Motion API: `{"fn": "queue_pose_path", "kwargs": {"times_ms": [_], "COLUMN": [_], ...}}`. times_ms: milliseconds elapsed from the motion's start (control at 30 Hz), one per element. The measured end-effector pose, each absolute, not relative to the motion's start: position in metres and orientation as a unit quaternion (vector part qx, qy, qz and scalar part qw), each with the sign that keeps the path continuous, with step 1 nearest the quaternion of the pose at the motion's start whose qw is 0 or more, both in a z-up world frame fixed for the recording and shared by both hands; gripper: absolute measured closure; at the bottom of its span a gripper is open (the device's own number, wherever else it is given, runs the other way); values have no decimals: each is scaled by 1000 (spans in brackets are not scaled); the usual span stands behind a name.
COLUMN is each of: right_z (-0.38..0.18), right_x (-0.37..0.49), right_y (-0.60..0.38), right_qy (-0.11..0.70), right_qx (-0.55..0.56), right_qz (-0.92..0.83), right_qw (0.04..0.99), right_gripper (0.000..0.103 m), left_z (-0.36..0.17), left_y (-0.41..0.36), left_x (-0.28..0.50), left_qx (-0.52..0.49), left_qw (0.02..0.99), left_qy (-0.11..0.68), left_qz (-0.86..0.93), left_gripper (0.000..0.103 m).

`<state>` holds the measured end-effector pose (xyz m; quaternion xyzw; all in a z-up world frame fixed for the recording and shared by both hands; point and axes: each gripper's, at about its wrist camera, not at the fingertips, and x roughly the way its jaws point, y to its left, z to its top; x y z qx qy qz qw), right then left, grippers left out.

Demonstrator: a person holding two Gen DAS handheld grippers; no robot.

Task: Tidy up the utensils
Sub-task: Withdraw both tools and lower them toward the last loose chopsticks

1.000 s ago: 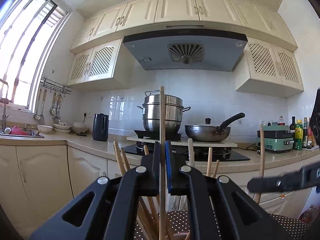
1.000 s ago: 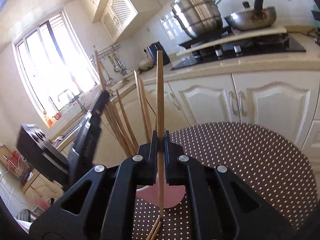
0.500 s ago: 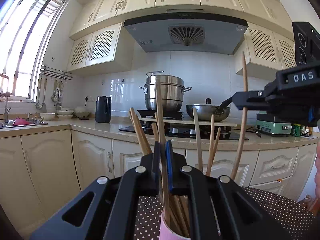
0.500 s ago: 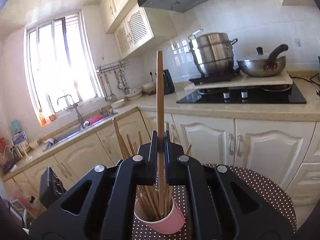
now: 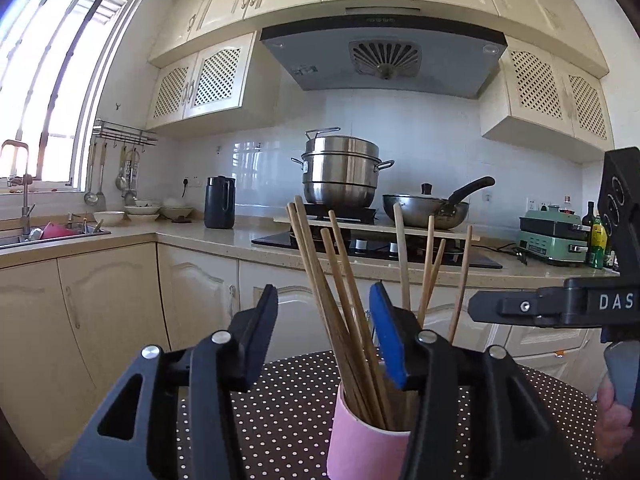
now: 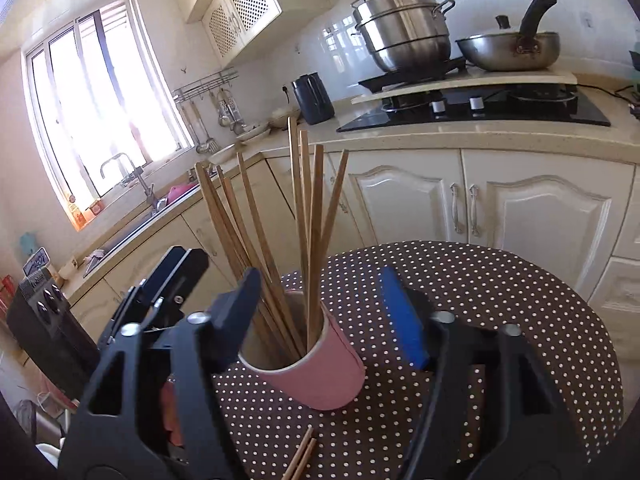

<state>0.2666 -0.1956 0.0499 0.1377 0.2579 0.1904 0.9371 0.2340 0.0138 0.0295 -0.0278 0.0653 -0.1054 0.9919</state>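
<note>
Your left gripper (image 5: 324, 328) and right gripper (image 6: 324, 312) have both just been opening and now stand parted, gripping nothing, on either side of a round pink cup (image 6: 320, 368) on a brown, white-dotted tablecloth (image 6: 500, 320). Slim wooden chopsticks (image 6: 306, 216) fan upright from the cup, rising loose between each gripper's blue-faced and black pads. Only your right view shows two more chopsticks (image 6: 302, 456) lying flat on the cloth near the cup. Only your left view shows the steel pot (image 5: 340, 172), wok (image 5: 426, 208), and white letters "DAS" on the right gripper's black body.
</note>
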Motion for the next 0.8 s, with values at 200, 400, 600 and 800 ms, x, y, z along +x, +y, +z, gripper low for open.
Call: {"fn": "queue_pose_path", "kwargs": {"times_ms": [200,400,600,800], "right_z": [55,53,40,14], "right_x": [239,206,182,168], "right_y": [-195,-197,-198,-193], "right_qy": [254,255,281,318], "right_qx": [123,111,106,103], "right_qz": [197,189,179,168], "right_qw": [939,942,937,927], "right_gripper": [40,35,26,21], "left_z": [32,37,36,23], "left_y": [23,27,25,24], "left_x": [211,178,151,137], "left_qx": [-37,-27,-14,-6], "left_qw": [991,993,992,986], "left_qy": [72,66,84,135], "left_qz": [-103,-94,-94,-99], "left_gripper": [50,48,46,43]}}
